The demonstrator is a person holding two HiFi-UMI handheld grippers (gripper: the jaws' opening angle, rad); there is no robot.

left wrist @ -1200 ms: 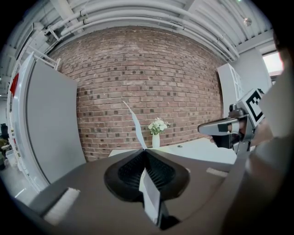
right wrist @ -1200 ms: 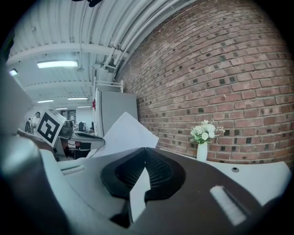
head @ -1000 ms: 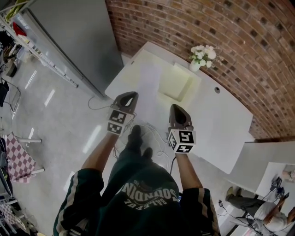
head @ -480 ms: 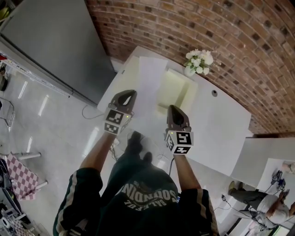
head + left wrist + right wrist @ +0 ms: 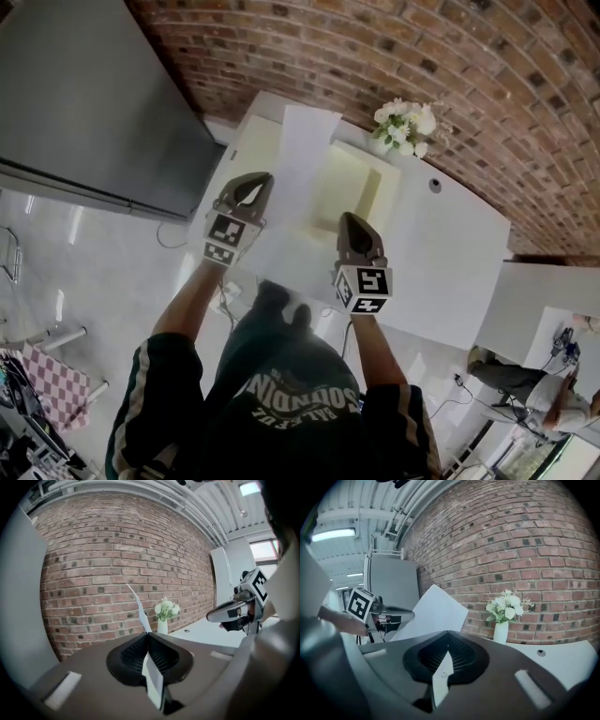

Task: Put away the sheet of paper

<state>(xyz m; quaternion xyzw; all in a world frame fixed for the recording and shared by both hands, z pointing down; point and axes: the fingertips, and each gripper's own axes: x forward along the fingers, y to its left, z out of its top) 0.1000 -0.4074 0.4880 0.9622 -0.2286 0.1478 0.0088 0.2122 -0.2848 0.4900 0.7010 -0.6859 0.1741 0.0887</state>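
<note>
Above the smooth white table (image 5: 450, 244), the sheet of paper (image 5: 305, 155) hangs in the air, stretched between the two grippers. It is a plain white rectangle, thin and unmarked on the side that shows, with crisp straight edges and a sharp far corner that reaches toward the brick wall (image 5: 422, 47). It runs lengthwise away from the person and covers part of a shallow, pale cream tray (image 5: 366, 183) with squared walls, which sits on the table.

The left gripper (image 5: 251, 185) has its dark, ribbed jaws pressed together on the sheet's left edge. In the left gripper view the paper (image 5: 139, 610) shows edge-on as a thin blade rising from the pinched jaws, slightly curved. The right gripper (image 5: 355, 223) is likewise clamped on the sheet, its ridged pads closed over a near corner. In the right gripper view the paper (image 5: 433, 613) fans out broad and flat to the left, toward the other gripper (image 5: 391, 611).

Both tools have smooth, rounded grey-brown shells and carry cubes with black-and-white square markers.

Near the wall stands a slim white vase of small white flowers (image 5: 403, 127), beside the tray. The wall is rough red-brown brick with pale mortar. A flat, matte grey cabinet (image 5: 84, 103) stands to the left of the table.
</note>
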